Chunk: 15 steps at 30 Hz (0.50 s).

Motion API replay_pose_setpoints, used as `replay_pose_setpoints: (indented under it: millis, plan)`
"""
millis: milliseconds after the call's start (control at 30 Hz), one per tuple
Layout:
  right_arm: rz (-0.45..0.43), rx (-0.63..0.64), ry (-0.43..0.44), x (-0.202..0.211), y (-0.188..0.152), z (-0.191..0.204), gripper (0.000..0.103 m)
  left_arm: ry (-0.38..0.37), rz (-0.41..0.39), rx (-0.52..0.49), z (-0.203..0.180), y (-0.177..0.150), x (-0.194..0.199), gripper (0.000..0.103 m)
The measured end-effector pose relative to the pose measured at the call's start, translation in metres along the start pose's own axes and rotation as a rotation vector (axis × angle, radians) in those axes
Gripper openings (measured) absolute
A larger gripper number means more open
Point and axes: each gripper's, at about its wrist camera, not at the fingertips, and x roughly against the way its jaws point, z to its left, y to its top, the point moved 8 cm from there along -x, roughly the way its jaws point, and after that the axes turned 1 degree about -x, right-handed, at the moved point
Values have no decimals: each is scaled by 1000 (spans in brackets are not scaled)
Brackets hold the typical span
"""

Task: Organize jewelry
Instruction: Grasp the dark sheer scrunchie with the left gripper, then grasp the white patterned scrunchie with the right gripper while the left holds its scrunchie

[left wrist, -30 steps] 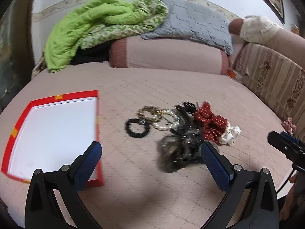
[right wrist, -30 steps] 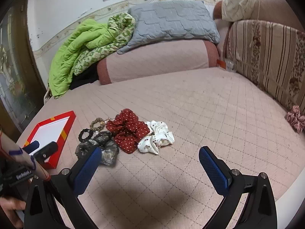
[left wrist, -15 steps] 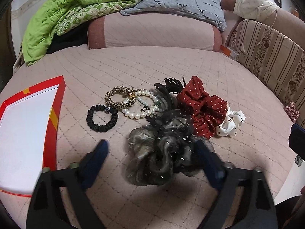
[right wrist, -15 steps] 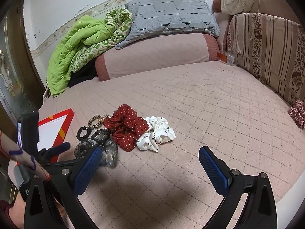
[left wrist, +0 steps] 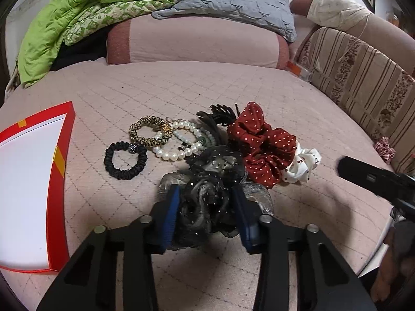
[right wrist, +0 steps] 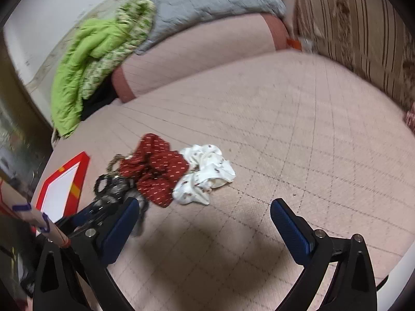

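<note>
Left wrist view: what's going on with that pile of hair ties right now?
A person is sorting hair ties and bracelets on a bed with tongs in each hand. The left tongs straddle the grey-black mesh scrunchie, their jaws closing on it, both pads against its sides. It is not yet lifted. The right tongs are open and empty, hovering near the white scrunchie. The red tray, left of the pile, shows nothing in the part in view.

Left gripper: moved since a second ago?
Yes. The left gripper came forward and down from beside the red-rimmed white tray onto the sheer black-grey scrunchie, jaws closing around it.
</note>
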Motion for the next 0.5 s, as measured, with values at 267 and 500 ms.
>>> replay_pose_setpoints:
  millis: [267, 500]
  plan:
    - [39, 59, -16, -32, 10, 15, 80, -13, -21, 2, 1, 3, 6, 31]
    - [125, 27, -35, -60, 4, 6, 32, -11, -38, -5, 1, 4, 11, 31]
